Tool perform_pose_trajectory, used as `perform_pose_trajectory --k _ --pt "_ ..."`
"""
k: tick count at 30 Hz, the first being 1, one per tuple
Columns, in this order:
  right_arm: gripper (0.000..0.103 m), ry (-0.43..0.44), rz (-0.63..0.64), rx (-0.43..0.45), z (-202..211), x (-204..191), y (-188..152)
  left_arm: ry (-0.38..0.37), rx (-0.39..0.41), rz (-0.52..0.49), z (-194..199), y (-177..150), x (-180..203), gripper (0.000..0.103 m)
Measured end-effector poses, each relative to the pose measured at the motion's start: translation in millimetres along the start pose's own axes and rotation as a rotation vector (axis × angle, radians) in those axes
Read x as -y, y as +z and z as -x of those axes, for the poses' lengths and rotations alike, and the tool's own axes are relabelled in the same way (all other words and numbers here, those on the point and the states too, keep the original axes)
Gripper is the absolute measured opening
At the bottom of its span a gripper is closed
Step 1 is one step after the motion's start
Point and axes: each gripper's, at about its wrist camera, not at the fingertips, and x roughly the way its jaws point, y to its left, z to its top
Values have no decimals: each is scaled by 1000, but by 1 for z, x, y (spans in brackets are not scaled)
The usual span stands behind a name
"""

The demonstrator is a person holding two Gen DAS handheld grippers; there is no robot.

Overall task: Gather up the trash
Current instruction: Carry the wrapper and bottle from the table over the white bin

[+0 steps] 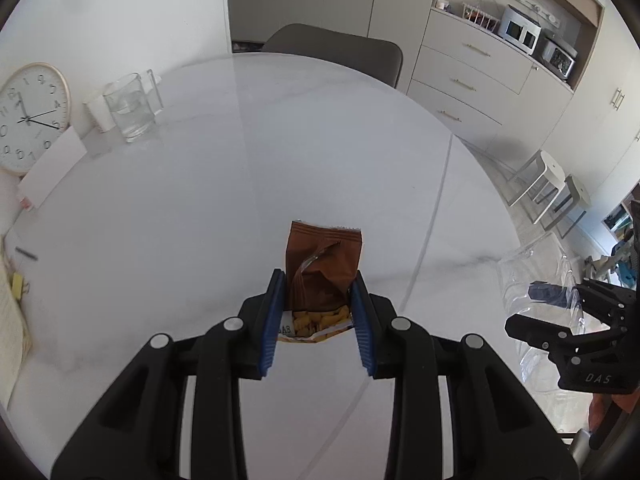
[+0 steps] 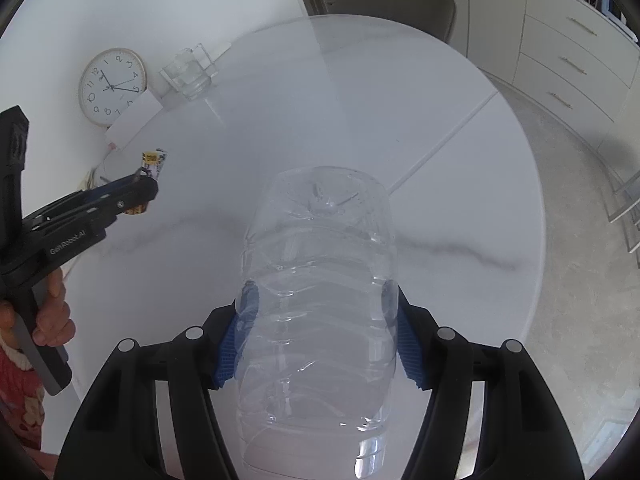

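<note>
The left tool [image 1: 318, 312] is closed to a narrow gap on a brown snack wrapper [image 1: 324, 268], its blue pads [image 1: 274, 312] pressing both sides of the lower part (the torn end with the yellow print sits between them), and the wrapper hangs above the white surface [image 1: 200, 208]. This wrapper looks very light, thin and crumpled, so I judge that it bends easily and could slide out if it is pinched only at an edge; a hold across the folded middle seems safer. The right tool [image 2: 320, 328] is closed at a wider gap around an empty clear plastic bottle [image 2: 320, 280], the pads [image 2: 408, 344] touching its ribbed body on both sides. The bottle seems light, smooth and easy to dent, so the ribbed middle is the better place to hold, with gentle pressure. Farther away, a glass jug [image 1: 130, 106] and a clock [image 1: 28, 120] stand near the wall.
</note>
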Motion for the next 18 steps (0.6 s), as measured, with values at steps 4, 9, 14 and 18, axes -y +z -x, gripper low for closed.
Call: perform_pose_trajectory --k 4,9,14,18 --pt "65 -62 -53 13 35 19 -43 -49 -25 -1 22 -26 39 32" --pt "65 -134 -168 17 74 60 -97 -142 -29 -85 45 -52 97 32" --pt "65 -175 -239 38 105 99 -130 -192 -32 -174 59 -69 152 32" --pt "65 -173 -253 48 111 120 -135 -232 -64 -219 53 -82 197 32"
